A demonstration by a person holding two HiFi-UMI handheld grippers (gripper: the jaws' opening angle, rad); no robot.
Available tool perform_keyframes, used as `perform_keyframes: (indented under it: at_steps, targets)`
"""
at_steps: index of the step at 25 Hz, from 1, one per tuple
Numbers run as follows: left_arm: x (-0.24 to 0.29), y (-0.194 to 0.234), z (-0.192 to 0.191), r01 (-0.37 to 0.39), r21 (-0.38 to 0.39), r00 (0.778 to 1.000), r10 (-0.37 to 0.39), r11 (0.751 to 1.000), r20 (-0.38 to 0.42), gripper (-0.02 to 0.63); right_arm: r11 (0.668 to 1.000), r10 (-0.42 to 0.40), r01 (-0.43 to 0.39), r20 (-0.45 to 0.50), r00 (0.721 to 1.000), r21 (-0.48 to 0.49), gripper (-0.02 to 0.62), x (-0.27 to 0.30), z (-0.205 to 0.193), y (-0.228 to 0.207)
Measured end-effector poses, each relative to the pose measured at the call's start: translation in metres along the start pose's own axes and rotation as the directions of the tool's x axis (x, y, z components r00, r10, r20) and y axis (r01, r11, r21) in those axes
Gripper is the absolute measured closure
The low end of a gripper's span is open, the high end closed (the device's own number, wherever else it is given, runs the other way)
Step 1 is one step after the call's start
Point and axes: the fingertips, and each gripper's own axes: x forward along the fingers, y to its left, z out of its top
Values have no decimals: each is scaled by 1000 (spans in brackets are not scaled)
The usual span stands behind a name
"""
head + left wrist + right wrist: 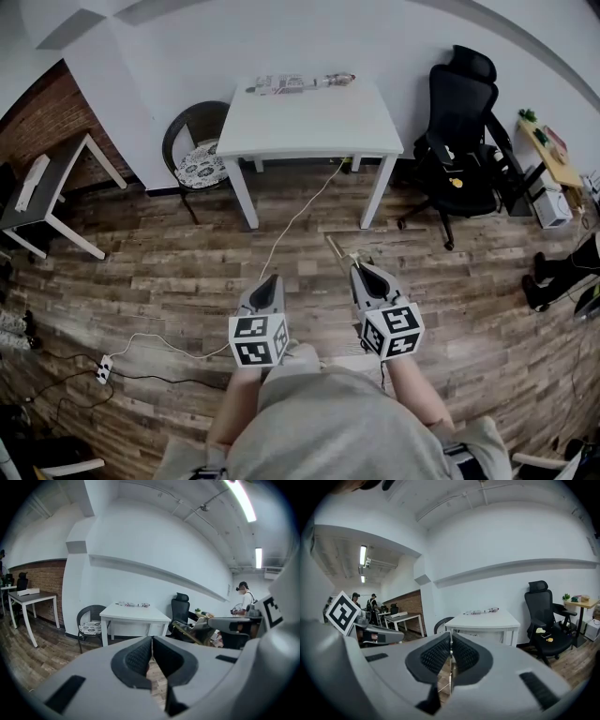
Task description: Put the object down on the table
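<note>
My right gripper [359, 267] is shut on a thin yellowish strip [337, 250] that sticks out forward past its tips, over the wood floor. In the right gripper view the strip [450, 670] shows edge-on between the closed pads [436, 656]. The left gripper view shows the same strip [187, 631] at the right. My left gripper [270, 281] is shut with nothing in it, its jaws pressed together [152, 651]. The white table [309, 122] stands well ahead by the wall, apart from both grippers, with a few small items [300, 82] along its far edge.
A black office chair [464, 141] stands right of the table and a round dark chair [197, 150] left of it. A white cable [291, 220] runs over the floor to a power strip [103, 368]. A grey side table [47, 192] stands at left.
</note>
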Motion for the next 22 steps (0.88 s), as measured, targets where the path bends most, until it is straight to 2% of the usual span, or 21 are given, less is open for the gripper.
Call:
perform_keyframes:
  at_steps: [11, 22]
  targets:
    - [20, 1, 2, 13, 13, 1000, -13, 1000, -20, 595, 999, 11, -11, -4, 1000, 34, 578, 17, 3, -8]
    - [88, 28, 25, 9, 2, 1000, -9, 1000, -29, 595, 998, 25, -25, -10, 1000, 51, 578, 83, 14, -39]
